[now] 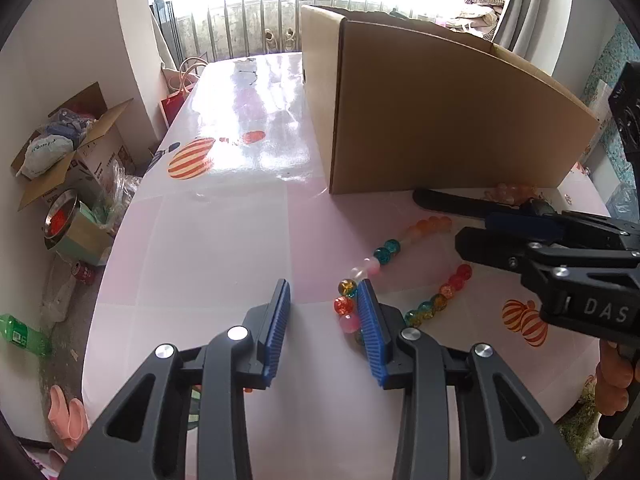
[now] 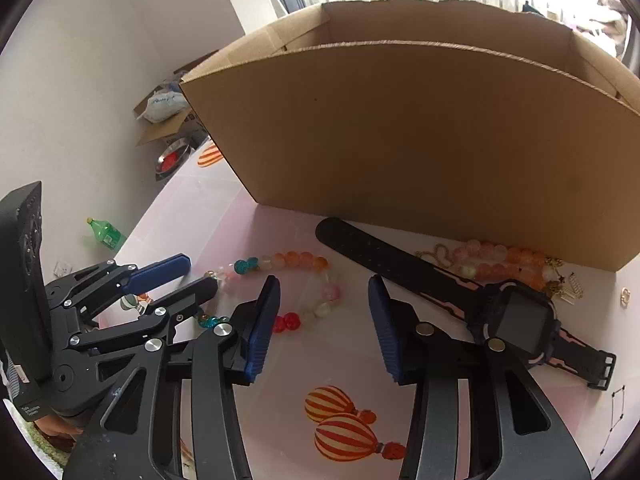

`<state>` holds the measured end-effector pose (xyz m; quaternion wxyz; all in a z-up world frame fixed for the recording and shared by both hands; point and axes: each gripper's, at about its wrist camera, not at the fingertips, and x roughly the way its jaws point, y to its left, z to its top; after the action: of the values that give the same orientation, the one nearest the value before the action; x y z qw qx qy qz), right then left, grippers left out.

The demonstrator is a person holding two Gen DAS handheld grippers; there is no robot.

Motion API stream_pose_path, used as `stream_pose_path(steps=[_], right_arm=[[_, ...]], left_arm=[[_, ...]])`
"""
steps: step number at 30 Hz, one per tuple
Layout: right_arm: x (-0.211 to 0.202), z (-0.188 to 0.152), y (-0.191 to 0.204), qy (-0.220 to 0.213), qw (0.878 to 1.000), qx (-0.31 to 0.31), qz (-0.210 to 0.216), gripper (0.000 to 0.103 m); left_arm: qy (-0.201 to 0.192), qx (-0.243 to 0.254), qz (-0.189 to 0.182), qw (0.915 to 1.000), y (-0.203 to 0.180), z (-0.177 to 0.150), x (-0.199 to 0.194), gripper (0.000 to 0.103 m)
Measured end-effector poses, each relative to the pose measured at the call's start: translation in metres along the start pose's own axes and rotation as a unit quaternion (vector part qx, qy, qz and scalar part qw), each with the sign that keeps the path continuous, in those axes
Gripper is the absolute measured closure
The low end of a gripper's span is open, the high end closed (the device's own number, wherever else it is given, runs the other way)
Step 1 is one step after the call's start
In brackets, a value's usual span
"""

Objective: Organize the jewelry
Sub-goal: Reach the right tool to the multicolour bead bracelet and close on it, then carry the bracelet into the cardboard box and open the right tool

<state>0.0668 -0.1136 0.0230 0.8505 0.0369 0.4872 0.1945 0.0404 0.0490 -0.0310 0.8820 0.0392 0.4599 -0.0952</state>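
A string of coloured glass beads lies looped on the pink table, just outside the right finger of my left gripper. That gripper is open, with only bare table between its blue pads. My right gripper is also open, hovering over the bead loop, red beads near its left pad. A black watch lies to its right. Orange-pink beads, a gold chain and a small ring rest by the open cardboard box. In each wrist view the other gripper shows at the side, the right gripper and the left gripper.
The cardboard box walls off the back right of the table. The table's left edge drops to a cluttered floor with an open carton, a metal bowl, a green bottle and pink slippers.
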Motion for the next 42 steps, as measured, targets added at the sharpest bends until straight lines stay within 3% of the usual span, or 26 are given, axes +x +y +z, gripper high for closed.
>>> stream_pose_path(steps=[6,9,10,11,13,20,28,32,36,39,42], right_arm=[[0.008,0.004,0.014,0.005,0.999,-0.042,-0.032,0.071],[0.008,-0.003,0.021,0.008,0.995,-0.075,-0.059,0.084],[0.009,-0.003,0.025,0.008,0.994,-0.082,-0.064,0.093],[0.008,-0.003,0.025,0.01,0.995,-0.082,-0.058,0.095],[0.006,-0.005,0.021,0.01,0.997,-0.069,-0.042,0.096],[-0.003,-0.008,0.017,-0.017,0.998,-0.046,-0.025,0.096],[-0.079,-0.002,0.013,-0.088,0.995,-0.038,-0.007,0.096],[-0.107,0.032,0.022,-0.139,0.989,-0.055,0.008,0.096],[-0.134,0.076,0.002,-0.167,0.983,-0.071,0.019,0.096],[-0.119,0.117,-0.018,-0.148,0.986,-0.07,0.032,0.096],[-0.086,0.154,-0.041,-0.09,0.993,-0.051,0.059,0.096]], left_arm=[[-0.009,0.014,0.003,0.9999,0.001,0.004,0.006,0.069],[-0.013,0.014,0.004,0.9998,0.002,0.004,0.007,0.069],[-0.014,0.015,0.006,0.9998,0.002,0.004,0.008,0.073],[-0.017,0.014,0.006,0.9997,0.002,0.005,0.008,0.077],[-0.021,0.011,-0.005,0.9997,0.002,0.007,0.008,0.094],[-0.027,-0.003,-0.039,0.9989,0.0,0.012,-0.008,0.094],[-0.089,0.024,-0.069,0.9933,-0.017,0.041,-0.077,0.094],[-0.138,0.034,-0.091,0.9857,-0.023,0.08,-0.115,0.094],[-0.176,0.045,-0.101,0.9782,-0.03,0.13,-0.131,0.094],[-0.175,0.053,-0.098,0.9783,-0.035,0.17,-0.117,0.094],[-0.13,0.057,-0.081,0.9866,-0.041,0.205,-0.075,0.094]])
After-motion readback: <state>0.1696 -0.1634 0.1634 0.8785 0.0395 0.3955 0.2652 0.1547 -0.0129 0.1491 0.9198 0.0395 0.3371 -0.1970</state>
